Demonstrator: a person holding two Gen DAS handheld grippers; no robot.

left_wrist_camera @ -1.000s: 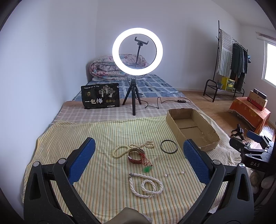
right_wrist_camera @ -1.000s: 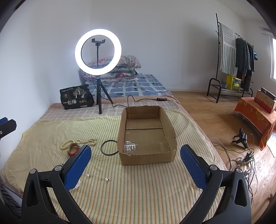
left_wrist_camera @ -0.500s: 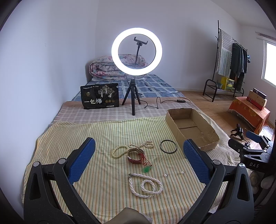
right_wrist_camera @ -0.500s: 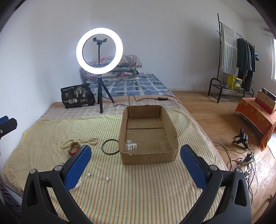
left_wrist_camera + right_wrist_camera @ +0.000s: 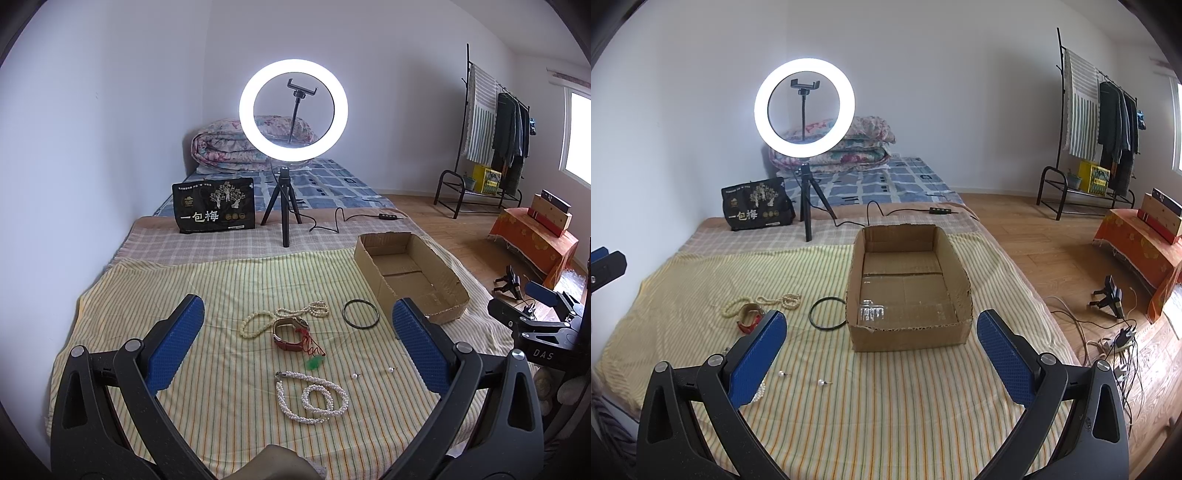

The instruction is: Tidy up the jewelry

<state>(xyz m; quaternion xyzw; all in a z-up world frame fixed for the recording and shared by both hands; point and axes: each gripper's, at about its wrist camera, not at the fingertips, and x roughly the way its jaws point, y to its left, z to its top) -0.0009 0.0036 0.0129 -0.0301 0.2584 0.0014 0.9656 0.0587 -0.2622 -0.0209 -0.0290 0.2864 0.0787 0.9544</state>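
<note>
Jewelry lies on a yellow striped cloth (image 5: 229, 288) on a bed. A white pearl necklace (image 5: 312, 395) is nearest, then a red-strapped watch (image 5: 290, 332), a cream bead strand (image 5: 280, 317), a black bangle (image 5: 361, 313), a green pendant on red cord (image 5: 314, 360) and two pearl earrings (image 5: 355, 375). An open cardboard box (image 5: 908, 291) holds a small clear item (image 5: 870, 314). My left gripper (image 5: 295, 339) hovers open above the jewelry. My right gripper (image 5: 882, 345) hovers open in front of the box, with the bangle (image 5: 827, 312) and earrings (image 5: 822, 382) to its left.
A lit ring light on a tripod (image 5: 291, 147) and a black printed bag (image 5: 214, 210) stand behind the cloth, with folded quilts (image 5: 229, 147) at the wall. Right of the bed are wooden floor, cables (image 5: 1108, 332), a clothes rack (image 5: 1089, 129) and an orange-covered stand (image 5: 1145, 240).
Both views have shifted very slightly; the right gripper has drifted a little, so the box sits marginally further right in its view. Nothing on the cloth has moved.
</note>
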